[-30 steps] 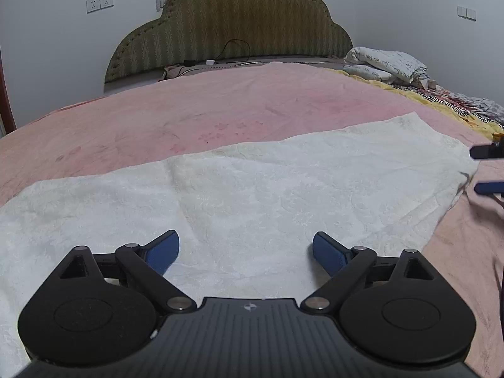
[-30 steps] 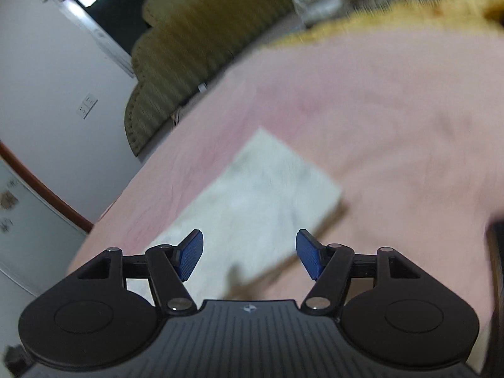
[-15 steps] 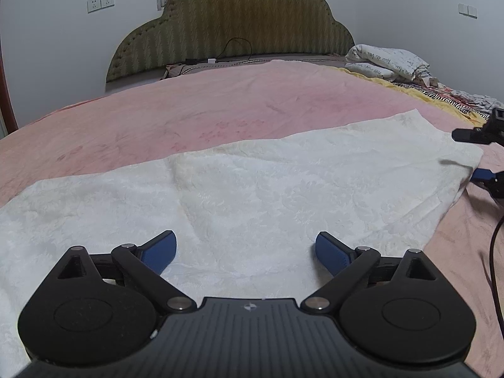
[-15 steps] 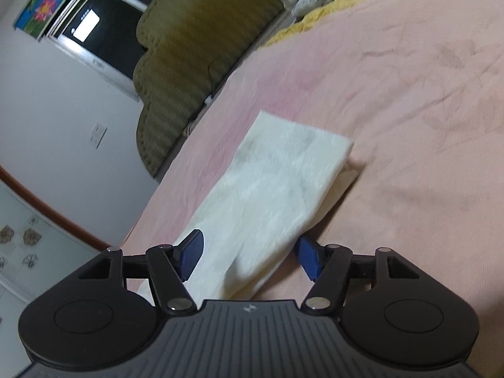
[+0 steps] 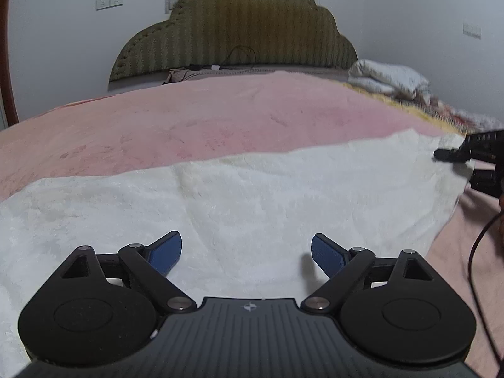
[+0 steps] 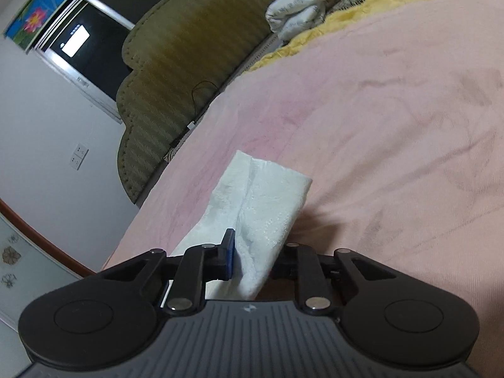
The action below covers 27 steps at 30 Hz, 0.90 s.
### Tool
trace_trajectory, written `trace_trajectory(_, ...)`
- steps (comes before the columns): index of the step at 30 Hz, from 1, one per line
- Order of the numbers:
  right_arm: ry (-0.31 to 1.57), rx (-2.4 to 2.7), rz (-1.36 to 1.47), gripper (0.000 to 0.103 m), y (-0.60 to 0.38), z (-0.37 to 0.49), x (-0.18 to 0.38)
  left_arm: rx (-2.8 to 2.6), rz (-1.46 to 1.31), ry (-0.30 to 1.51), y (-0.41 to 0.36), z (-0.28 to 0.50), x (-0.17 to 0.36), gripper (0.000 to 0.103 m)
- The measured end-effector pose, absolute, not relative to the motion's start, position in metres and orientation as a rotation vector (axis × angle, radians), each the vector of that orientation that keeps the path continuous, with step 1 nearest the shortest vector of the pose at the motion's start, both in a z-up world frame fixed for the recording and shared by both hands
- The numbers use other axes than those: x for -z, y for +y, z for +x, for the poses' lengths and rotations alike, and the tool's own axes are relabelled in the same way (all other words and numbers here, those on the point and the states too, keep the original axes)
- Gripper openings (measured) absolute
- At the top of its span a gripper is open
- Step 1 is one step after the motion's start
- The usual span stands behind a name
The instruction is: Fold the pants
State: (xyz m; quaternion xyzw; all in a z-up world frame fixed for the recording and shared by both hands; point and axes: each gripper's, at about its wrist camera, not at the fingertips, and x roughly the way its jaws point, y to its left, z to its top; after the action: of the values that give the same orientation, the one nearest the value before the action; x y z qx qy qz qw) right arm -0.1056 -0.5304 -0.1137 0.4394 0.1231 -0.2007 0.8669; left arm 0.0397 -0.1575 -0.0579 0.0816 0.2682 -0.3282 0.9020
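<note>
Right tool (image 6: 252, 261) is closing on pants (image 6: 267, 208); left tool (image 5: 246, 253) is narrowing above them, still spread; I'm fearing a one-layer pinch slipping.

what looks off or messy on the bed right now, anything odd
Nothing is spilled or damaged. The white pants lie flat on the pink blanket; only the end where the right gripper is closing on the cloth is bunched up. Crumpled bedding is heaped by the headboard.

We see the broad pink bedspread (image 5: 220, 116) lying bare beyond the flat white fleecy pants (image 5: 252, 195), open to any pass. The olive padded headboard (image 5: 239, 31) closes the far end, and crumpled white bedding (image 5: 387, 77) crowds the right corner.
</note>
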Motion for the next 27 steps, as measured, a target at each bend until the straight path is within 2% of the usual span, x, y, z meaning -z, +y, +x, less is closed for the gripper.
trace_trajectory(4,0.259,0.407,0.683,0.016,-0.505,-0.101,0.082,0.751,-0.077,0.62,-0.136,0.059,0.04,0.092)
trace_trajectory(9,0.298,0.285,0.185,0.016,-0.422,-0.079,0.042,0.836,-0.482,0.852,-0.122,0.102,0.049,0.092)
trace_trajectory(16,0.374,0.15,-0.168,0.013,-0.341,-0.072,0.05,0.948,-0.638,0.915,-0.13,0.111,0.054,0.094)
trace_trajectory(20,0.368,0.077,-0.346,0.013,-0.302,-0.076,0.06,1.023,-0.819,1.049,-0.148,0.122,0.068,0.099)
trace_trajectory(23,0.364,0.018,-0.373,0.013,-0.284,-0.079,0.064,0.979,-0.894,1.129,-0.159,0.133,0.08,0.098)
trace_trajectory(24,0.359,0.003,-0.377,0.013,-0.279,-0.081,0.065,0.958,-0.913,1.134,-0.16,0.137,0.084,0.093)
trace_trajectory(26,0.357,-0.019,-0.387,0.013,-0.272,-0.083,0.066,0.926,-0.949,1.133,-0.159,0.144,0.088,0.071)
trace_trajectory(27,0.364,-0.028,-0.401,0.013,-0.269,-0.083,0.068,0.922,-0.953,1.143,-0.158,0.147,0.089,0.05)
